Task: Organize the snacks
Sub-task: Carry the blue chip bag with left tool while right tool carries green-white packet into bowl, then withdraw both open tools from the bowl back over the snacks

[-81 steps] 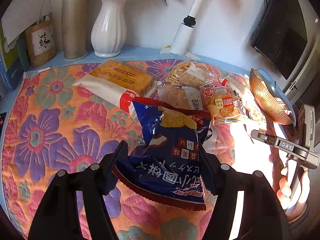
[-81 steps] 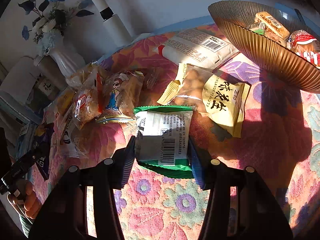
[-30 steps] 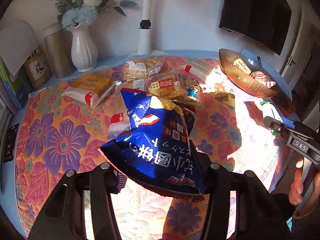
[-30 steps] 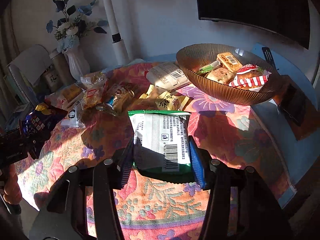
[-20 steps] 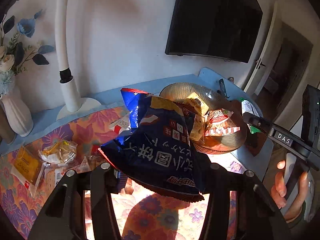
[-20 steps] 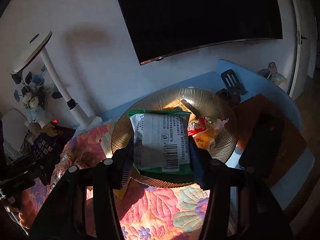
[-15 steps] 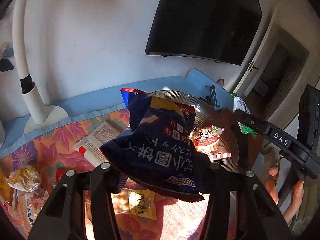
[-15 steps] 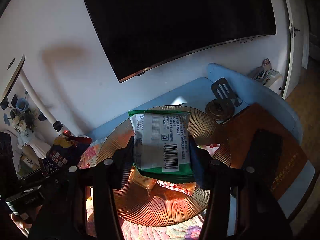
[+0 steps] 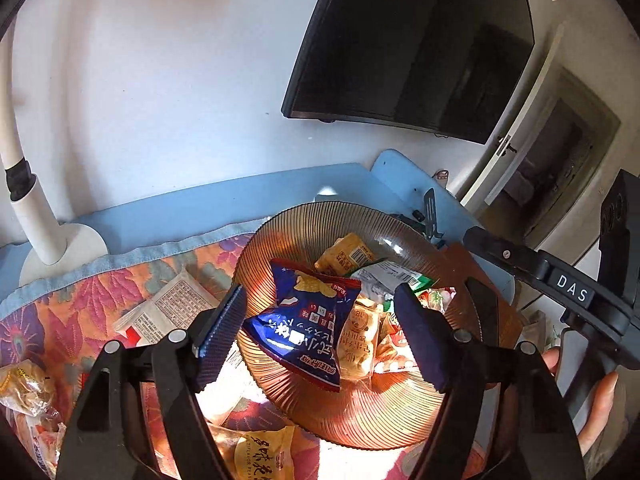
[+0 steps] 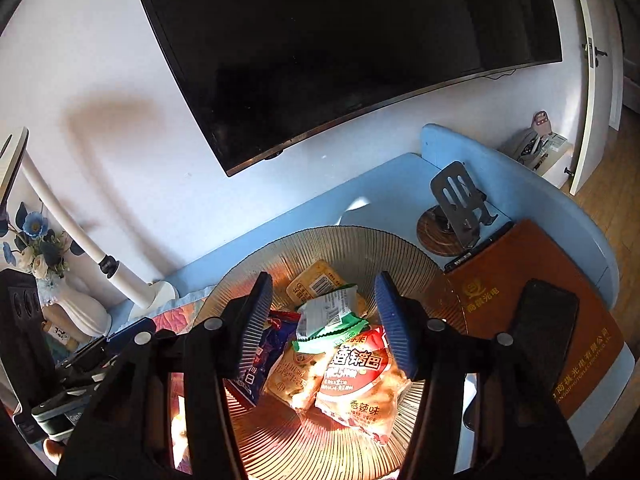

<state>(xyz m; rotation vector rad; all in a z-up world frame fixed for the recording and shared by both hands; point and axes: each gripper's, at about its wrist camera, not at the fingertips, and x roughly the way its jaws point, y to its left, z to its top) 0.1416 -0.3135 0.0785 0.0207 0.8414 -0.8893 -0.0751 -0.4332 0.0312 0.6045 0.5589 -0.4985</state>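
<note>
**Inspector:** Your left hand-held gripper [image 9: 320,328] hangs over the ribbed amber bowl [image 9: 304,224], pointing down into it. Its jaws are opening and stand well apart. The blue snack bag [image 9: 308,320] sits between the blue pads, but neither pad presses on it; it is tilted, its lower end towards the bowl's near left rim.

**Operator:** And the right one?

**Inspector:** Your right hand-held gripper [image 10: 324,320] is over the same bowl, also angled down. Its jaws are opening too, less widely than the left pair. The green-edged packet [image 10: 328,316] lies between the pads with a gap on both sides, so you grip nothing. It rests on the heap in the bowl, over a red packet [image 10: 356,372] and beside a yellow packet [image 10: 316,284] on the far side.

**Operator:** What of my hands?

**Inspector:** In the left wrist view your right hand [image 9: 596,408] shows at the right edge, fingers wrapped round the black handle. Whether your left hand shows in the right wrist view, I cannot tell; only its black tool is visible at the left edge.

**Operator:** Anything outside the bowl?

**Inspector:** On the floral cloth [image 9: 56,320] covering the tabletop, a white packet [image 9: 168,312] lies just left of the bowl and a yellow peanut bag [image 9: 264,456] just near it. A brown folder [image 10: 540,304] lies right of the bowl, with a dark screen [image 10: 340,48] on the far wall.
</note>
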